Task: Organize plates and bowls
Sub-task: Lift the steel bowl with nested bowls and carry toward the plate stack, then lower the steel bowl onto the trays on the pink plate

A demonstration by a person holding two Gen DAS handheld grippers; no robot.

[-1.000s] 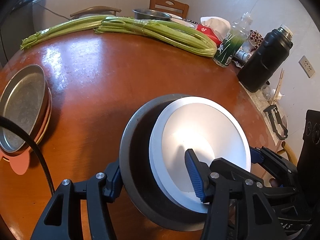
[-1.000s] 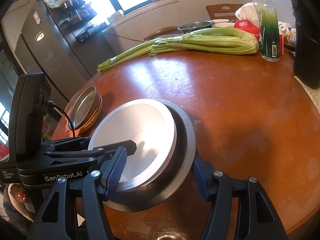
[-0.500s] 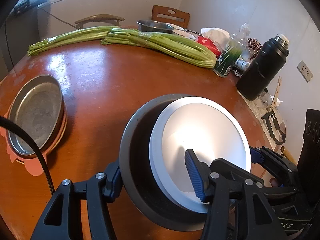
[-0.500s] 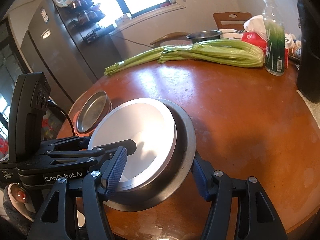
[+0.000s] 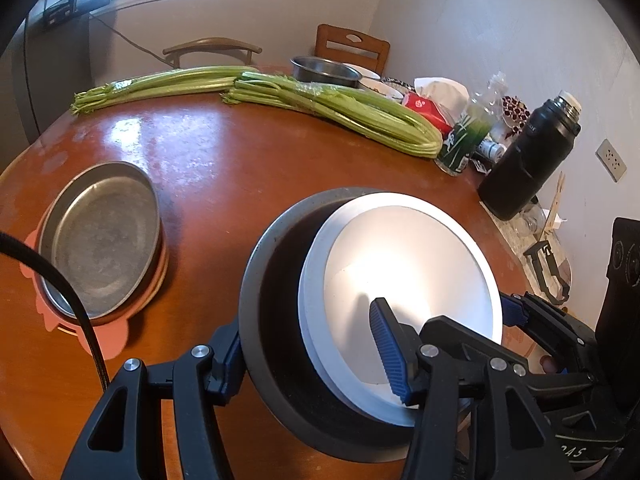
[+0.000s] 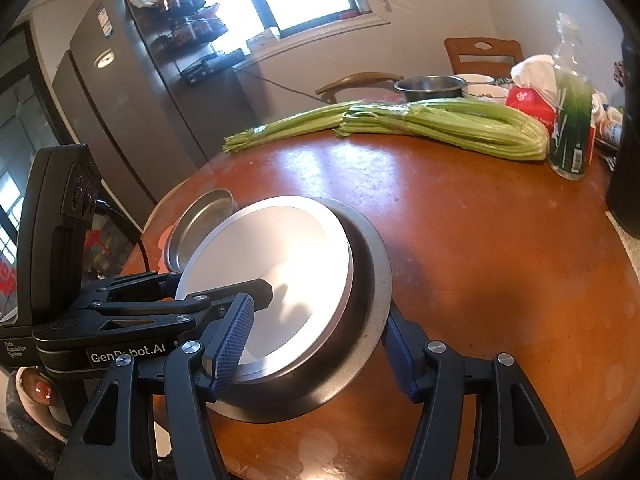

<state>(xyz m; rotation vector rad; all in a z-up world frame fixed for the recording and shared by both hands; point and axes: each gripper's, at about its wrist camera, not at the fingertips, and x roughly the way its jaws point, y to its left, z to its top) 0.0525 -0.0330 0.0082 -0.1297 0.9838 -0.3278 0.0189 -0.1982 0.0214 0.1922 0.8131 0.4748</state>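
The metal pan (image 5: 100, 240) on the pink mat (image 5: 104, 344) has slid closer in the left wrist view as the stack drifts left over the desk (image 5: 224, 168). Left tool (image 5: 312, 348) and right tool (image 6: 316, 340) each clamp opposite rims of the dark bowl (image 5: 276, 300) with the white plate (image 5: 408, 280) nested inside. Celery (image 5: 332, 108) lies at the far edge.

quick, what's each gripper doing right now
Left gripper: shut on the dark bowl rim.
Right gripper: shut on the dark bowl's opposite rim; white plate inside.
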